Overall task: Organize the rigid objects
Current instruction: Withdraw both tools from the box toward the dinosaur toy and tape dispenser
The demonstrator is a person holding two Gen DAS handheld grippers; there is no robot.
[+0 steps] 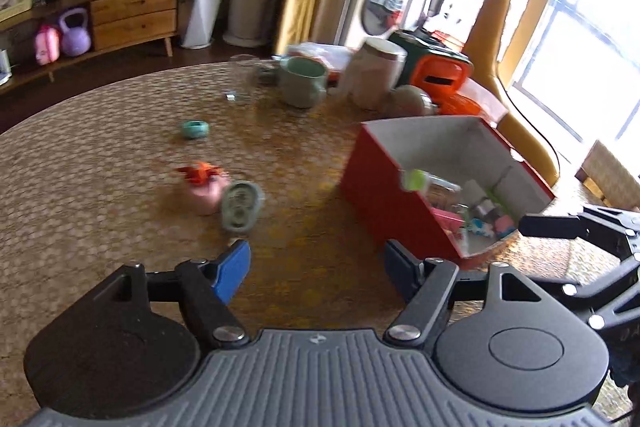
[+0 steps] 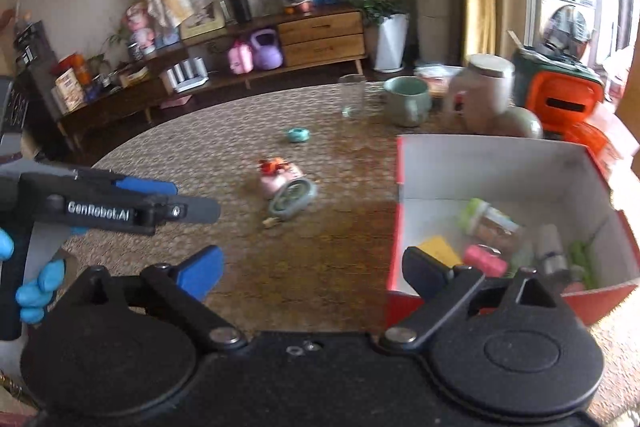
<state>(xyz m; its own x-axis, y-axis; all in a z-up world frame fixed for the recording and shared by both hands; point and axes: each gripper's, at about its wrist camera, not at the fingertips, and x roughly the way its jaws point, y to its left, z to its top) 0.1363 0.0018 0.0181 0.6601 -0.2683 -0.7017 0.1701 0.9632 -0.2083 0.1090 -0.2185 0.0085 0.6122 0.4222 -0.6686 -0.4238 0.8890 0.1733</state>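
My left gripper [image 1: 316, 267] is open and empty over the woven table, just left of the red box [image 1: 384, 203]. Past its blue pads lie a pink toy with an orange top [image 1: 204, 193], a grey-green oval piece [image 1: 240, 207] leaning on it, and a teal ring [image 1: 195, 129]. My right gripper [image 2: 312, 271] is also open and empty at the near left corner of the red box [image 2: 500, 163]. Inside the box lie a green-lidded jar [image 2: 488, 223], a pink spool [image 2: 484, 261], a yellow block [image 2: 440, 247] and other small items.
A green mug [image 1: 300, 83], a white canister [image 1: 376, 73], an orange and green case [image 1: 436, 71] and a clear glass [image 2: 352, 95] crowd the table's far side. A blue-gloved hand [image 2: 40, 287] holds the left gripper. A wooden sideboard [image 2: 320, 35] stands beyond the table.
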